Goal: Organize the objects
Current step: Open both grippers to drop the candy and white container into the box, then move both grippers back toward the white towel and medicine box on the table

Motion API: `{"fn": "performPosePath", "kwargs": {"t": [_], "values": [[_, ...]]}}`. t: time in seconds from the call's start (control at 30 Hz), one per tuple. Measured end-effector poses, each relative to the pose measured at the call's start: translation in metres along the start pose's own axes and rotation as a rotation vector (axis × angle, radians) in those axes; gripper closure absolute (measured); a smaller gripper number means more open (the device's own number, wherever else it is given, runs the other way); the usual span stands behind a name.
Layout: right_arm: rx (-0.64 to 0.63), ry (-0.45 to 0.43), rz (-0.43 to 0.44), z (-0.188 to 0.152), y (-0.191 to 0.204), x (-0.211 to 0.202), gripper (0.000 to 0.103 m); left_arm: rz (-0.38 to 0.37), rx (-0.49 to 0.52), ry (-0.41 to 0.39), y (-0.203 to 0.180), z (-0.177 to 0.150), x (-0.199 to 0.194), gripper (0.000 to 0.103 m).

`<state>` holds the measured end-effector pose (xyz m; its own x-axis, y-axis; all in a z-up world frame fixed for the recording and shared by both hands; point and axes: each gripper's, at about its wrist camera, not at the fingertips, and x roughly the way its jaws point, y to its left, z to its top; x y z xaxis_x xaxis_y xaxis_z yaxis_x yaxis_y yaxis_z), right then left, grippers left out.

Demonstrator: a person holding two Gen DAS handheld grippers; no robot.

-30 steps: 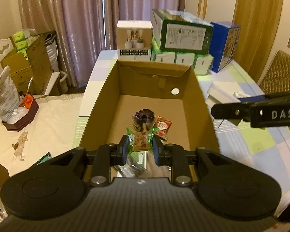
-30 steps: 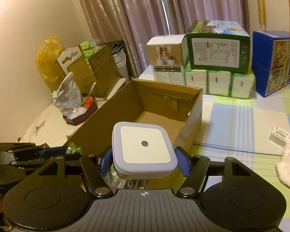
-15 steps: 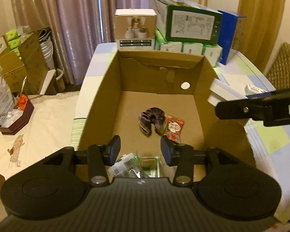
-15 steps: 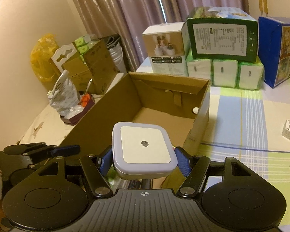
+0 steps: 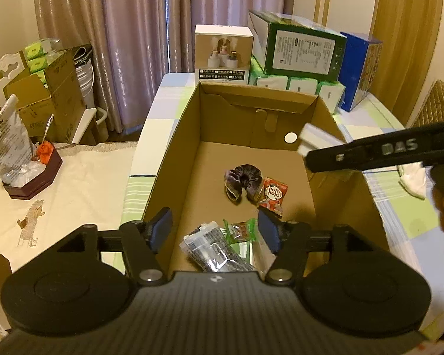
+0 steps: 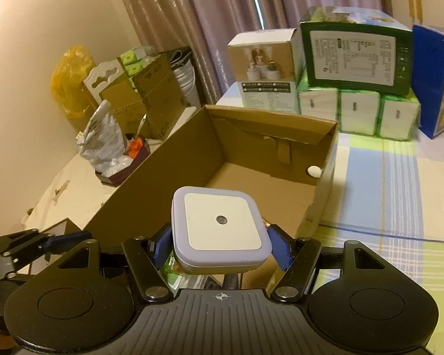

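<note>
An open cardboard box [image 5: 177, 148] [image 6: 168, 159] lies on the bed. Inside it rest a dark purple scrunchie [image 5: 244, 179], a red snack packet [image 5: 273, 195], a green-wrapped candy [image 5: 241, 230] and a silvery black packet [image 5: 213, 251]. My left gripper [image 5: 215, 229] hovers open over the box's near end, nothing between its fingers. My right gripper [image 6: 220, 247] is shut on a white square night light [image 6: 220, 230], held above the box's near right corner. In the left wrist view the right gripper's finger [image 5: 381, 151] crosses over the box's right wall.
Stacked product boxes [image 5: 299, 50] and a blue box [image 5: 359, 68] stand behind the cardboard box. A checked bedcover [image 6: 399, 183] spreads to the right, with a white cloth [image 5: 414, 177] on it. Left is a cream-covered table with a dark tray [image 5: 32, 174] and cartons [image 5: 44, 100].
My left gripper opened and let the green-wrapped candy fall into the box, then spread wider. The right gripper carried the night light leftward over the box's right wall.
</note>
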<state>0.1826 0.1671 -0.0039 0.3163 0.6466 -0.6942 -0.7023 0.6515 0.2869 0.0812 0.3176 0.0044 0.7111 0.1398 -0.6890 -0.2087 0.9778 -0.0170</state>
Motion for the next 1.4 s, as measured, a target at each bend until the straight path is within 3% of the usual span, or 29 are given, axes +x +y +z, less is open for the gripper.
{"fn": "performPosePath", "kwargs": {"t": [0.2,0.3,0.43,0.57,1.1,1.4], "values": [[-0.024,0.024,-0.007,0.0,-0.001,0.016,0.036,-0.004,-0.015,-0.002,0.002,-0.002,0.001,0.042],[-0.02,-0.006,-0.007,0.0,-0.004,0.012,0.02,-0.004,-0.013,-0.004,0.002,-0.003,0.001,0.041],[-0.009,-0.034,0.013,-0.002,-0.006,-0.004,0.017,-0.006,-0.021,-0.011,-0.001,-0.004,-0.005,0.037],[0.011,-0.074,-0.008,-0.011,-0.01,-0.031,0.005,-0.006,-0.037,-0.033,-0.008,-0.004,-0.02,0.03],[0.137,-0.102,-0.114,-0.083,-0.068,-0.141,0.002,-0.052,-0.043,-0.052,-0.083,-0.014,-0.074,0.01],[0.207,-0.127,-0.185,-0.117,-0.11,-0.194,0.002,-0.106,0.012,-0.072,-0.142,-0.016,-0.092,0.001]]}}
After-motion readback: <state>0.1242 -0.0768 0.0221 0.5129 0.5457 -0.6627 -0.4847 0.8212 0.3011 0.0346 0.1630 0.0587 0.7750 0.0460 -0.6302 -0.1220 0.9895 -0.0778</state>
